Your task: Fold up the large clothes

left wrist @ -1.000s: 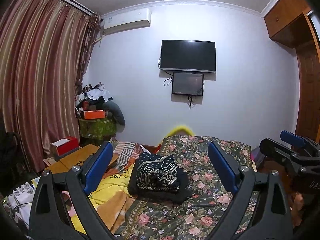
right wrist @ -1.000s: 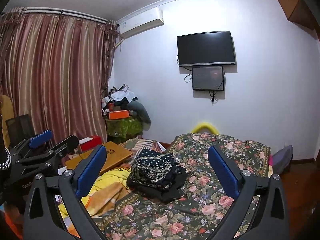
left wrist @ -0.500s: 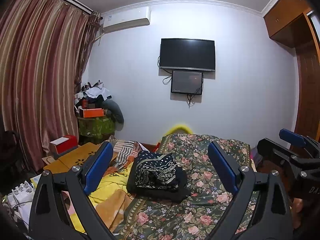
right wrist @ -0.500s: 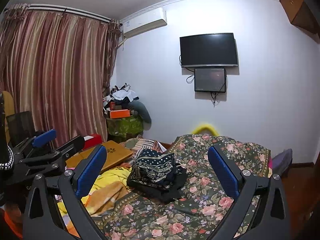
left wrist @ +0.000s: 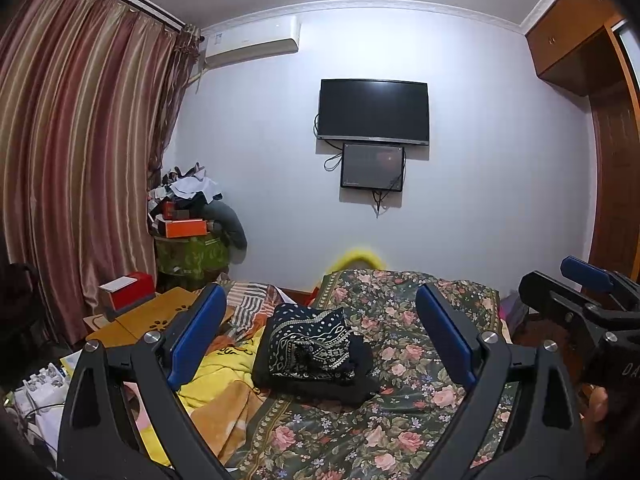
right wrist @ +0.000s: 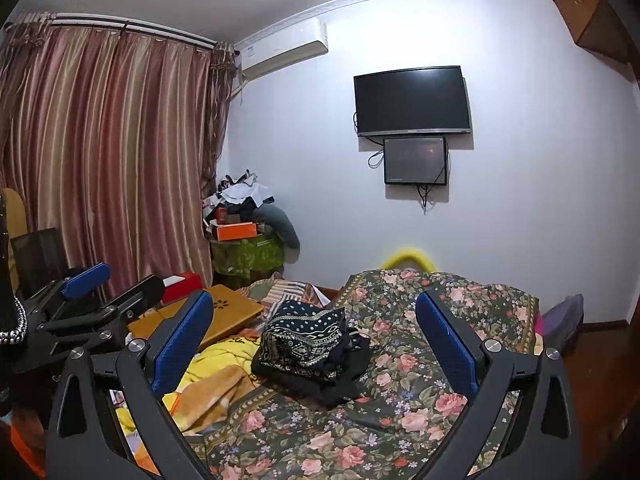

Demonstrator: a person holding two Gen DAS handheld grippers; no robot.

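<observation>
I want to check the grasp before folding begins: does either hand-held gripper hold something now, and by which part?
Nothing is held. The left hand-held gripper and the right hand-held gripper are both open, apart from the dark patterned clothes on the bed.

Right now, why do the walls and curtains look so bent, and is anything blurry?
Left wrist view: fisheye lens bows the curtain and ceiling edge, corners go black; the dark patterned garment stays sharp, the yellow object behind the bed is smeared. Right wrist view: same bending, dim even light, faint reflection on the TV.
</observation>
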